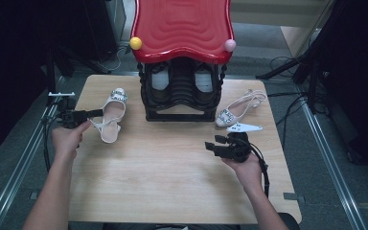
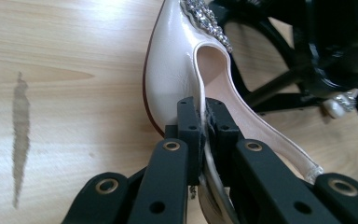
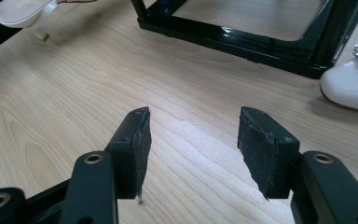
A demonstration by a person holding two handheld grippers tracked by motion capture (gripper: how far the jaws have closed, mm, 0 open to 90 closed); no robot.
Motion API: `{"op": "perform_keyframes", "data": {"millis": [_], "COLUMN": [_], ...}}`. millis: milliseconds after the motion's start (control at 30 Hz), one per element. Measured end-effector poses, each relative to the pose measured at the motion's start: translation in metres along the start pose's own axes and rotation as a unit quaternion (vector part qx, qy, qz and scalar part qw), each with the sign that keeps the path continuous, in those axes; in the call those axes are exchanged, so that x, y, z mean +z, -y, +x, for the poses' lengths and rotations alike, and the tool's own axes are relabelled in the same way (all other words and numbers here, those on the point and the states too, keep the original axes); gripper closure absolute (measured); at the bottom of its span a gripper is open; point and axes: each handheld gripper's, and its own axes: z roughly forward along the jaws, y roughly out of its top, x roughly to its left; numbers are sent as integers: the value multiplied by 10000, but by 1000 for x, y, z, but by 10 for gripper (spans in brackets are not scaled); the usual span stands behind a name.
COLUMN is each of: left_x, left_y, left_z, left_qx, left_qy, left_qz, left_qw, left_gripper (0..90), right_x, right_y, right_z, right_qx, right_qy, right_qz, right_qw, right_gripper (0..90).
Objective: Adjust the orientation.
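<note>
Left gripper (image 2: 204, 122): clamped on side edge of white slingback shoe (image 1: 111, 115) at table's left, beside black shoe rack (image 1: 181, 96) | Right gripper (image 3: 193, 140): jaws apart, empty | Risk: thin-edge pinch may slip, shoe could twist and drop.

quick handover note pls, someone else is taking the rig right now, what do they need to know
Left gripper: shut on the side edge of the left shoe, at the table's left side.
Right gripper: open, nothing between the jaws, hovering over bare table right of centre.
Right shoe: lying on the table beside the rack's right foot, untouched.
Shoe rack: black, red top, at the far middle; a dark pair already sits inside.
Done: left shoe gripped.
Left, probably: put it on the rack, then fetch the right shoe.
</note>
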Motion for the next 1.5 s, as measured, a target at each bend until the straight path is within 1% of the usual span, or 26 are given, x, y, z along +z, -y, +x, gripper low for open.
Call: {"op": "perform_keyframes", "data": {"millis": [33, 200, 333, 400, 433, 467, 567, 600, 667, 767, 800, 833, 867, 900, 967, 1033, 1067, 1100, 1167, 1200, 1233, 1267, 1300, 1333, 1467, 1500], "left_x": [-3, -11, -16, -18, -18, -19, -20, -20, -20, -21, -21, -21, -20, -20, -17, -17, -14, -14, -11, -8, -8, -6, -1, -1, 13, 20], "left_y": [4, 13, 24, 31, 31, 37, 42, 44, 49, 56, 60, 60, 64, 64, 68, 69, 71, 71, 72, 73, 73, 73, 74, 74, 76, 76], "left_z": [-4, -15, -23, -30, -30, -35, -38, -39, -42, -48, -52, -52, -57, -57, -68, -71, -76, -76, -82, -89, -89, -93, -100, -100, -110, -115], "left_qx": [17, 88, 53, 123, 123, 124, 170, 134, 156, 225, 259, 259, 304, 304, 405, 455, 506, 506, 479, 543, 543, 603, 730, 730, 823, 861], "left_qy": [67, 97, 245, 284, 284, 281, 298, 334, 371, 358, 395, 395, 439, 439, 504, 544, 642, 642, 826, 931, 931, 966, 985, 985, 1099, 1143], "left_qz": [52, 61, 104, 142, 142, 120, 105, 144, 197, 266, 292, 292, 351, 351, 425, 477, 534, 534, 577, 600, 600, 626, 696, 696, 869, 933], "left_qw": [10000, 9999, 9996, 9994, 9994, 9995, 9994, 9992, 9990, 9988, 9985, 9985, 9980, 9980, 9970, 9963, 9952, 9952, 9938, 9924, 9924, 9915, 9900, 9900, 9867, 9853], "left_gripper": [871, 870, 870, 870, 869, 869, 869, 869, 869, 869, 869, 868, 869, 868, 868, 868, 867, 867, 867, 867, 867, 867, 867, 867, 867, 867], "right_x": [1, 6, 12, 16, 16, 17, 18, 18, 20, 22, 24, 25, 26, 26, 27, 27, 27, 27, 27, 27, 26, 26, 26, 26, 25, 24], "right_y": [-1, -5, -8, -10, -10, -11, -13, -13, -13, -14, -15, -15, -16, -16, -15, -15, -15, -15, -14, -13, -13, -13, -12, -12, -10, -8], "right_z": [0, 3, 4, 4, 4, 4, 4, 4, 5, 5, 6, 7, 7, 7, 8, 9, 10, 10, 10, 10, 11, 11, 11, 11, 12, 13], "right_qx": [-18, -71, -137, -159, -159, -167, -146, -146, -149, -174, -199, -208, -240, -214, -221, -246, -242, -258, -258, -280, -256, -256, -268, -268, -275, -248], "right_qy": [-10, -84, -159, -191, -191, -200, -210, -210, -221, -230, -226, -233, -238, -228, -235, -216, -213, -213, -214, -192, -187, -187, -181, -181, -168, -168], "right_qz": [4, 26, 70, 88, 88, 86, 83, 83, 108, 110, 129, 144, 136, 168, 175, 178, 184, 166, 169, 174, 192, 192, 181, 181, 188, 202], "right_qw": [10000, 9999, 9998, 9997, 9997, 9996, 9996, 9996, 9996, 9995, 9995, 9994, 9993, 9994, 9993, 9993, 9993, 9993, 9993, 9993, 9993, 9993, 9993, 9993, 9993, 9993], "right_gripper": [454, 454, 454, 454, 454, 454, 454, 454, 454, 454, 454, 454, 454, 454, 454, 454, 454, 454, 454, 454, 454, 454, 454, 454, 454, 454]}}
